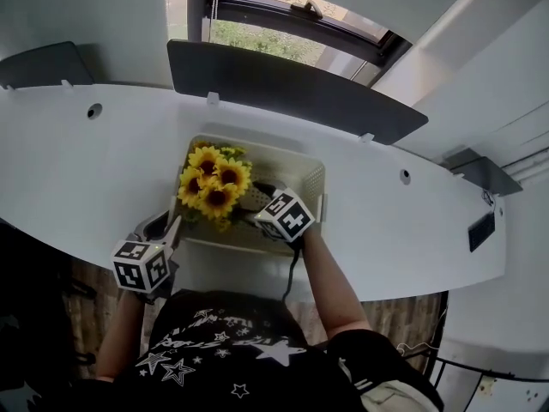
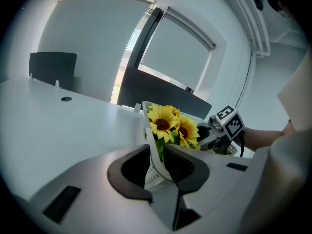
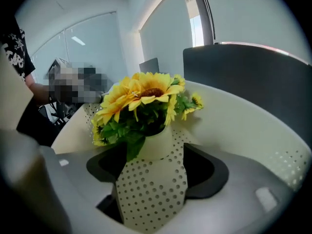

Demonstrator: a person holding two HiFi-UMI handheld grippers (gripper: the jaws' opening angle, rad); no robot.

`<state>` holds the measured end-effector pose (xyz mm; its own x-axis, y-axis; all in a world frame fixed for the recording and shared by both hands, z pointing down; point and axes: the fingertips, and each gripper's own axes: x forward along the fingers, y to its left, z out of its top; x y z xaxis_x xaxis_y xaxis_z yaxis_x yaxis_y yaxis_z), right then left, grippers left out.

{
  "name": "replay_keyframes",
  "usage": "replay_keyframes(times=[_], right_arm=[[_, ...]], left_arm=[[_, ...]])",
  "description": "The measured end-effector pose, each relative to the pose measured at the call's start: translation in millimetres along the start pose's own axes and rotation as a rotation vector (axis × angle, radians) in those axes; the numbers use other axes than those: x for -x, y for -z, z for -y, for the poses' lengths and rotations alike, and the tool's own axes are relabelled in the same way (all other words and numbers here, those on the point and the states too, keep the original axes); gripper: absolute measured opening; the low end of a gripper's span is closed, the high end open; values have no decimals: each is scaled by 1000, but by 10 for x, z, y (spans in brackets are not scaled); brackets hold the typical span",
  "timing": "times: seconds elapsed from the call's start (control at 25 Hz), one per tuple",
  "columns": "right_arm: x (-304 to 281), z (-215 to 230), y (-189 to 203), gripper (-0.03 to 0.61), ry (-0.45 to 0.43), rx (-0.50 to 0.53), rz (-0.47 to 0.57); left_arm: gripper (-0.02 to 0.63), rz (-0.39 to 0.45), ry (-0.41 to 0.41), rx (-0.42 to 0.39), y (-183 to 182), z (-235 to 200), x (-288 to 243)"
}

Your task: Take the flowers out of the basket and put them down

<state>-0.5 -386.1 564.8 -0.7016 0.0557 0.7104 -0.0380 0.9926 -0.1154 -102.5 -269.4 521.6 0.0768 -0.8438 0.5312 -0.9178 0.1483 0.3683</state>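
A bunch of yellow sunflowers (image 1: 213,183) stands in the left half of a cream perforated basket (image 1: 310,181) in the middle of the white desk (image 1: 77,170). My left gripper (image 1: 171,227) is at the basket's near left corner. In the left gripper view its jaws (image 2: 158,160) are clamped on the thin basket wall (image 2: 152,173), with the sunflowers (image 2: 168,126) just behind. My right gripper (image 1: 255,209) reaches over the near rim towards the flowers. Its jaws (image 3: 153,165) stand open on either side of the bouquet's dotted white wrapper (image 3: 153,191), below the blooms (image 3: 141,94).
A dark divider panel (image 1: 292,88) runs along the desk's far edge, with a window (image 1: 292,33) behind it. Two cable holes (image 1: 94,110) (image 1: 404,176) sit in the desktop. The basket's right half (image 3: 253,130) holds nothing. The person stands against the desk's near edge.
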Motion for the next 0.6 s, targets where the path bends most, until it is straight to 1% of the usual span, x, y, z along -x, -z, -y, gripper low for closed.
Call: replay_keyframes(times=[0.16,0.24,0.4,0.6], right_arm=[[-124,-38,36,394,-41,8,12],[-180,-60,81,420,-60,25,-8],[-266,-75,191,430,-79,91,-65],[-331,-114,276,431,-107,107,-90]], left_arm=[[91,-7,-27,-13,1,-14,7],[89,-2,-34,-3,3,-23,1],[84,4,-56,6,2,-25,5],[83,4,-73,8,-3,-36,7]])
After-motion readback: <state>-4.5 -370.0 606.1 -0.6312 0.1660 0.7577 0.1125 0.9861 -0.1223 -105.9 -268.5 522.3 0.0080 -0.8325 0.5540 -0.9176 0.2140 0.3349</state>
